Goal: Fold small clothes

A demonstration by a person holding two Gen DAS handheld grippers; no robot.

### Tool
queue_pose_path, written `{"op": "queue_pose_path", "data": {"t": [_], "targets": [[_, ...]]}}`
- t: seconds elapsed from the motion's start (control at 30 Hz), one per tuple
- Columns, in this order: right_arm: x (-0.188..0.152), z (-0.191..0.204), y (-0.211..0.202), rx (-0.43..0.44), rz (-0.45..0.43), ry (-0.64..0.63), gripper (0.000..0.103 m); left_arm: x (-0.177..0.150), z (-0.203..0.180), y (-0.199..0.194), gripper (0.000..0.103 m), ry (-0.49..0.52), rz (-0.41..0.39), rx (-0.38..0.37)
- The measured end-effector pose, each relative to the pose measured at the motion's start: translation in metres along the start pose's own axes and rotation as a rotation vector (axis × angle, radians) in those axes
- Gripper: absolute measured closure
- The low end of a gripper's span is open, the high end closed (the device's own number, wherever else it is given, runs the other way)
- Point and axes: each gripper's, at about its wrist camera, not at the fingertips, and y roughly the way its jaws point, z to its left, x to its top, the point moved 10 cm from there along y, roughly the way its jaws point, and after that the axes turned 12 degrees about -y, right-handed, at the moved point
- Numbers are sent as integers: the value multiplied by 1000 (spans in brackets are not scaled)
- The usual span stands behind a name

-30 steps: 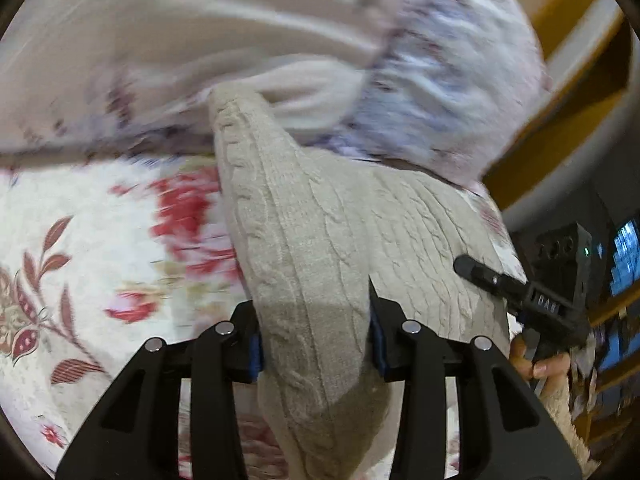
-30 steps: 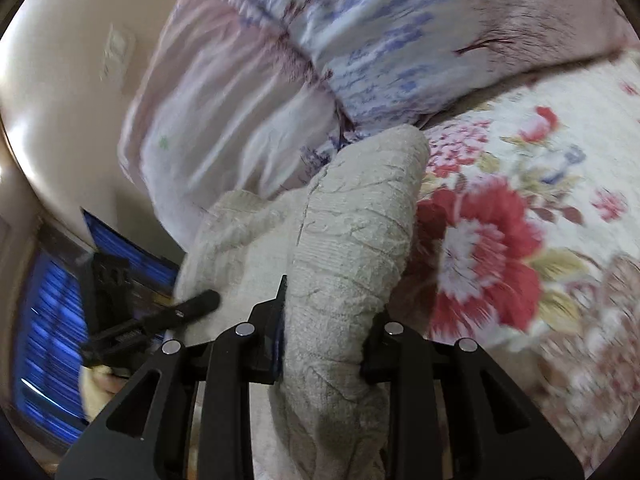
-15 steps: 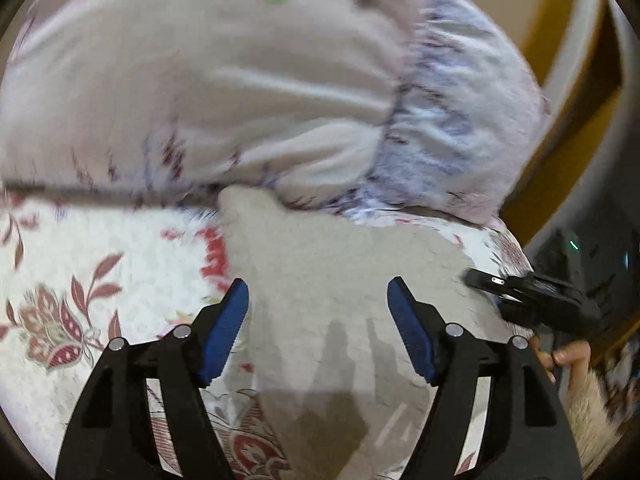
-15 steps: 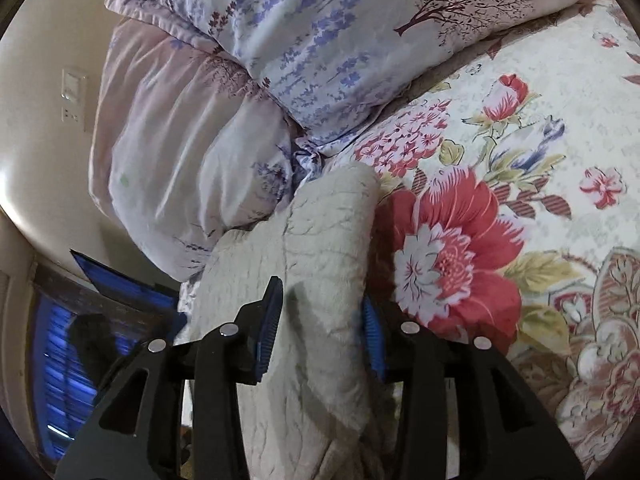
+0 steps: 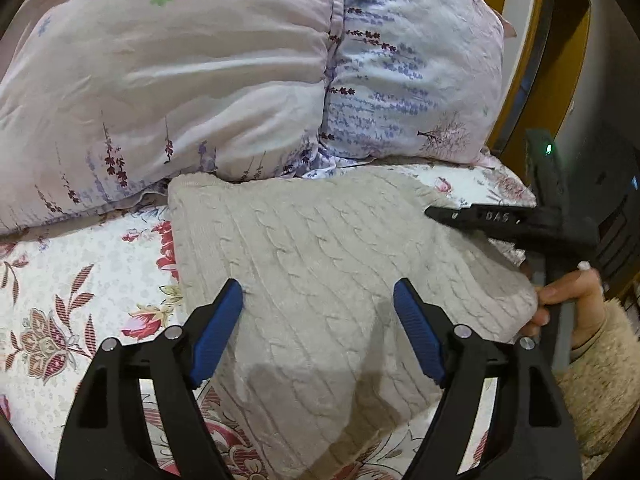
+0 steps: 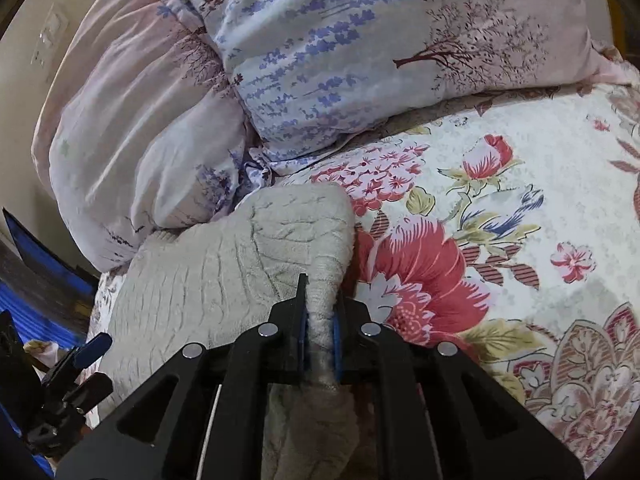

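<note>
The cream cable-knit sweater (image 5: 320, 280) is lying on the floral bed (image 5: 72, 280), spreading beneath the left tongs (image 5: 318, 304), which are gaping wide above the ribbed, nubbly knit. The right tongs (image 6: 320, 320) are pinching a bunched fold of its edge narrowly, just before the lavender-print pillows (image 6: 340, 60).

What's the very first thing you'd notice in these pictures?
A cream cable-knit sweater lies on the flowery bedspread, just below two big pillows. The right hand-held gripper pinches its edge, while the left hand-held gripper sits wide open over it.
</note>
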Motion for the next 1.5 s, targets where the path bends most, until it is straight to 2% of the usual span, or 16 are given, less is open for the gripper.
{"op": "queue_pose_path", "data": {"t": [0.07, 0.13, 0.23, 0.33, 0.5, 0.63, 0.8, 0.9, 0.93, 0.97, 1.03, 1.17, 1.2, 1.33, 1.43, 1.5], "targets": [[2, 5, -15, -28, -26, -27, 76, 0, 1, -6, 25, -12, -9, -8], [1, 11, -35, -28, -72, -70, 73, 1, 6, -15, 25, -34, -27, -12], [-7, 29, -62, -4, -127, -162, 71, 1, 19, -25, 25, -49, -55, 36], [-20, 53, -79, 26, -141, -277, 71, -5, 35, -31, 25, -50, -57, 101], [-47, 76, -75, 13, -75, -420, 71, -20, 52, -25, 24, -47, -13, 158], [-84, 60, -55, -89, 48, -459, 71, -33, 56, -18, 23, -15, 23, 186], [-93, 56, -61, -120, 22, -434, 70, -39, 59, -13, 23, -26, 37, 178], [-91, 57, -71, -126, -6, -419, 68, -40, 57, -21, 22, -64, 20, 133], [-90, 58, -76, -120, -22, -409, 61, -41, 56, -25, 19, -72, 14, 119], [-87, 57, -82, -121, -48, -391, 44, -42, 57, -28, 16, -82, 5, 110], [-84, 53, -93, -146, -95, -366, 29, -44, 60, -38, 10, -114, -28, 95], [-84, 42, -105, -171, -129, -313, 24, -50, 61, -50, 6, -172, -39, 55], [-86, 40, -107, -173, -130, -301, 22, -52, 61, -51, 2, -178, -35, 62], [-92, 39, -108, -227, -132, -297, 8, -60, 59, -56, 2, -138, -48, 153], [-97, 44, -109, -265, -140, -321, 3, -65, 56, -58, 2, -108, -58, 209], [-99, 45, -111, -303, -147, -327, 1, -70, 54, -56, 2, -106, -43, 215]]}}
